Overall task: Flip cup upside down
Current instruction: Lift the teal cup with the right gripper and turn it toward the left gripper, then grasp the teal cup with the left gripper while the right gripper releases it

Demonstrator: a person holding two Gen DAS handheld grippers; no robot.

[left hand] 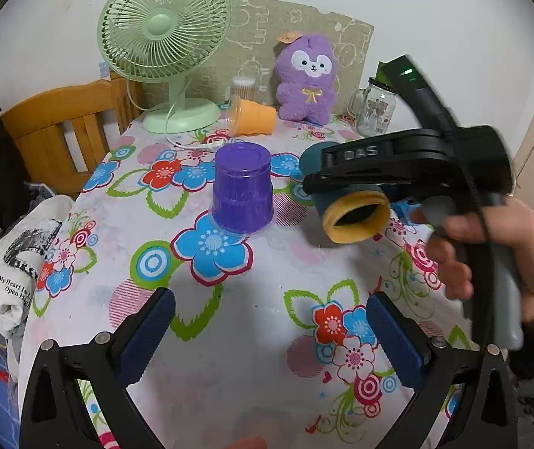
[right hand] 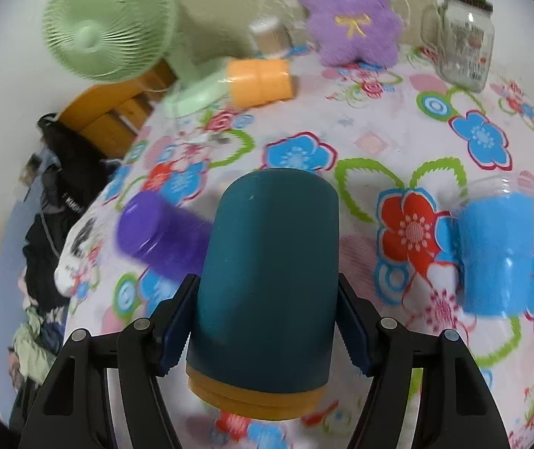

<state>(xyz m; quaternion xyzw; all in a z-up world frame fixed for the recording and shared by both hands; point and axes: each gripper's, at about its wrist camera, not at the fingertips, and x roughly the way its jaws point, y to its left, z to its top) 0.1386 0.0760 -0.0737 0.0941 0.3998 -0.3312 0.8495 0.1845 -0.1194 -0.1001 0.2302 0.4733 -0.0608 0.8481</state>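
My right gripper [right hand: 267, 321] is shut on a dark teal cup [right hand: 267, 273] with a yellow rim, held above the table and tilted, its mouth towards the camera. In the left wrist view the same cup [left hand: 353, 205] hangs at the right in the black gripper, its yellow mouth facing forward and down. A purple cup [left hand: 242, 189] stands upside down on the floral tablecloth [left hand: 229, 336]; it also shows in the right wrist view [right hand: 162, 237]. My left gripper [left hand: 270, 329] is open and empty, low over the cloth near the front edge.
A blue cup [right hand: 495, 254] lies on the cloth at the right. An orange cup [left hand: 253, 116] lies on its side at the back by a green fan [left hand: 165, 37], a purple plush toy [left hand: 306, 78] and a glass jar [left hand: 375, 106]. A wooden chair [left hand: 61, 127] stands at the left.
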